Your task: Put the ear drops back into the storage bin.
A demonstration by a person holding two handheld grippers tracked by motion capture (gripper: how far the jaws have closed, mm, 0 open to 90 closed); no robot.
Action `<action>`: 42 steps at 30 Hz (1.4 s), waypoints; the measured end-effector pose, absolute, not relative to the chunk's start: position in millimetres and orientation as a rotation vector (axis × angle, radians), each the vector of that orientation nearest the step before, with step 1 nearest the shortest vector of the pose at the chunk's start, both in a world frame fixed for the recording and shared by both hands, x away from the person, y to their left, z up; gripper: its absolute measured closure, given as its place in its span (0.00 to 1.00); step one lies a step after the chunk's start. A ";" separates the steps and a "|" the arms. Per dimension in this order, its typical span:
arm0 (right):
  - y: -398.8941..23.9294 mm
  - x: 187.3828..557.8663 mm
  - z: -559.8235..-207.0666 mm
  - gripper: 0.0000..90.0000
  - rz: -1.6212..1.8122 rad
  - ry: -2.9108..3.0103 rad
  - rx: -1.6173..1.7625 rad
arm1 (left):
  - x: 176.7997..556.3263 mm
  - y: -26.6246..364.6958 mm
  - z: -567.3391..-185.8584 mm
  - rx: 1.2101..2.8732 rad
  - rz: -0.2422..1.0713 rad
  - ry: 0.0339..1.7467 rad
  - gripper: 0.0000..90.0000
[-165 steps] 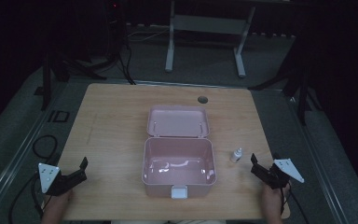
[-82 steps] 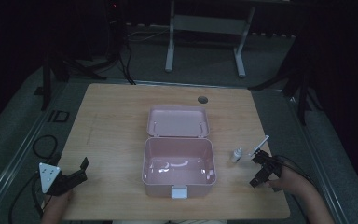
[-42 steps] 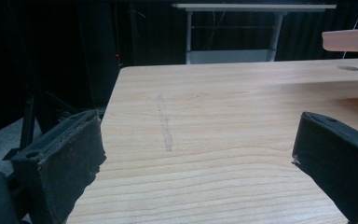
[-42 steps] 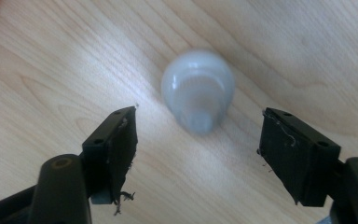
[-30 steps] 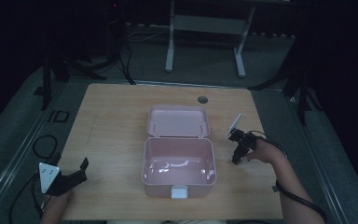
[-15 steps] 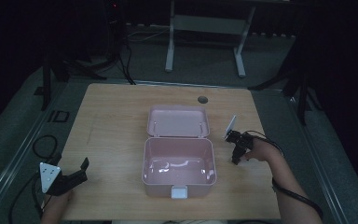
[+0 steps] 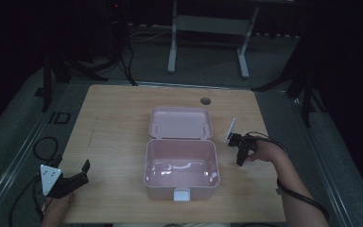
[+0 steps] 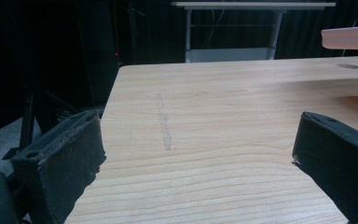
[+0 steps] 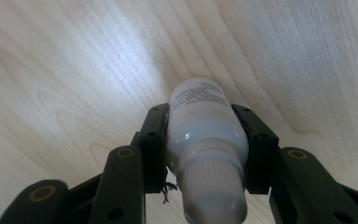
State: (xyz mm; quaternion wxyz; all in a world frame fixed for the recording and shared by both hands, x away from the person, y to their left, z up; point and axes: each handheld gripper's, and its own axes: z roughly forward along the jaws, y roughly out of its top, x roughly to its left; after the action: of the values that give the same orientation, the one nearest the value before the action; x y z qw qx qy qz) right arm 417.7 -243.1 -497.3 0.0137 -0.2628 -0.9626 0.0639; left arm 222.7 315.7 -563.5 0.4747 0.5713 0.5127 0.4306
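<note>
A small white bottle (image 9: 205, 126) with a ribbed cap lies on the wooden table to the right of the open pink box (image 7: 181, 141). My right gripper (image 9: 200, 116) points down at the table, and its jaws have just been closing on the bottle's body; both pads now press its sides. In the high view the right gripper (image 7: 240, 153) stands close beside the box's right wall and covers the bottle. My left gripper (image 7: 84, 172) rests near the table's front left corner. In its own view the left gripper (image 8: 200, 140) is open, with bare wood between the jaws.
The box's lid (image 7: 180, 122) lies folded back toward the far side, and a white latch (image 7: 181, 195) sits on its front wall. A round hole (image 7: 205, 100) is in the tabletop behind the box. Cables (image 7: 42, 146) lie on the floor at the left.
My right gripper came from the table's front right corner to the bottle beside the box, tipped down over it and closed on it. The left gripper stayed put.
</note>
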 end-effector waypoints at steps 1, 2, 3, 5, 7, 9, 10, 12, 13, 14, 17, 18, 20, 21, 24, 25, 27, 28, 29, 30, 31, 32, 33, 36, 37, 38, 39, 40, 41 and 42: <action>-243.0 415.5 -495.2 0.66 0.188 -3.026 -0.766 | 222.7 315.7 -563.4 1.398 1.054 1.253 0.02; -243.1 414.2 -494.0 0.66 0.181 -3.038 -0.736 | 222.6 315.6 -563.4 1.397 1.054 1.254 0.02; -243.3 412.1 -492.7 0.66 0.172 -3.053 -0.683 | 222.7 315.7 -563.5 1.397 1.054 1.253 0.02; -243.1 407.3 -490.9 0.66 0.150 -3.069 -0.578 | 222.8 315.7 -563.5 1.397 1.053 1.255 0.02; -242.0 402.3 -490.5 0.66 0.167 -3.079 -0.485 | 222.8 315.7 -563.4 1.398 1.053 1.254 0.02; -240.8 398.3 -490.7 0.66 0.184 -3.078 -0.419 | 222.9 315.7 -563.4 1.398 1.053 1.255 0.02; -239.9 396.3 -490.6 0.66 0.191 -3.081 -0.402 | 222.9 315.7 -563.4 1.398 1.053 1.255 0.02; -239.1 393.2 -490.2 0.66 0.183 -3.080 -0.349 | 222.9 315.6 -563.4 1.398 1.053 1.255 0.02; -238.7 391.8 -489.8 0.66 0.175 -3.076 -0.339 | 222.9 315.6 -563.4 1.398 1.053 1.255 0.02; -238.3 390.1 -489.4 0.66 0.175 -3.075 -0.313 | 222.9 315.6 -563.4 1.398 1.054 1.255 0.02; -236.8 384.8 -487.7 0.66 0.185 -3.078 -0.242 | 222.9 315.5 -563.4 1.398 1.054 1.256 0.02; -235.7 382.5 -487.1 0.66 0.195 -3.091 -0.204 | 222.9 315.4 -563.4 1.398 1.055 1.256 0.02; -233.2 378.5 -484.5 0.66 0.220 -3.091 -0.165 | 222.9 315.4 -563.4 1.399 1.055 1.256 0.02; -233.2 378.5 -484.5 0.66 0.220 -3.091 -0.165 | 222.9 315.4 -563.4 1.399 1.055 1.256 0.02; -228.4 369.8 -479.3 0.66 0.276 -3.110 -0.071 | 222.8 315.3 -563.4 1.400 1.057 1.255 0.02; -227.7 368.0 -478.0 0.66 0.291 -3.111 -0.061 | 222.8 315.3 -563.4 1.400 1.057 1.255 0.02; -226.7 364.4 -475.6 0.66 0.309 -3.116 -0.032 | 222.8 315.3 -563.4 1.398 1.057 1.255 0.02; -226.5 363.0 -474.4 0.66 0.309 -3.118 -0.017 | 222.8 315.3 -563.4 1.398 1.057 1.255 0.02; -226.0 361.1 -472.5 0.66 0.307 -3.122 -0.004 | 222.8 315.3 -563.4 1.399 1.057 1.255 0.02; -225.8 360.2 -471.4 0.66 0.308 -3.124 -0.003 | 222.8 315.3 -563.4 1.399 1.057 1.255 0.02; -225.8 360.2 -471.4 0.66 0.308 -3.124 -0.003 | 222.8 315.3 -563.4 1.398 1.057 1.256 0.02; -224.6 357.3 -468.4 0.66 0.313 -3.125 0.021 | 222.9 315.3 -563.4 1.397 1.057 1.257 0.02; -223.7 356.0 -466.4 0.66 0.312 -3.126 0.026 | 222.9 315.3 -563.4 1.397 1.057 1.257 0.02; -220.6 351.3 -458.5 0.66 0.287 -3.128 0.038 | 222.8 315.4 -563.4 1.395 1.058 1.259 0.02; -220.6 351.3 -458.5 0.66 0.287 -3.128 0.038 | 222.8 315.4 -563.4 1.395 1.058 1.259 0.02; -218.0 348.5 -451.6 0.66 0.266 -3.129 0.043 | 222.7 315.3 -563.4 1.395 1.058 1.259 0.02; -216.8 347.1 -448.4 0.66 0.262 -3.128 0.049 | 222.7 315.3 -563.4 1.395 1.059 1.259 0.02; -215.4 345.5 -445.3 0.66 0.258 -3.128 0.043 | 222.7 315.3 -563.4 1.395 1.059 1.259 0.02; -214.4 345.0 -443.1 0.66 0.254 -3.125 0.036 | 222.8 315.3 -563.4 1.395 1.058 1.260 0.02; -213.1 344.3 -440.1 0.66 0.248 -3.122 0.022 | 222.8 315.4 -563.4 1.395 1.057 1.261 0.02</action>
State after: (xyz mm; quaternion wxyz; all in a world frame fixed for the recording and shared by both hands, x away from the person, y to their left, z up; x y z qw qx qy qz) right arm 344.3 -213.1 -440.1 0.0050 0.0069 -0.9968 0.0793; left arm 222.8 315.4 -563.4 0.4726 0.5699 0.5151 0.4319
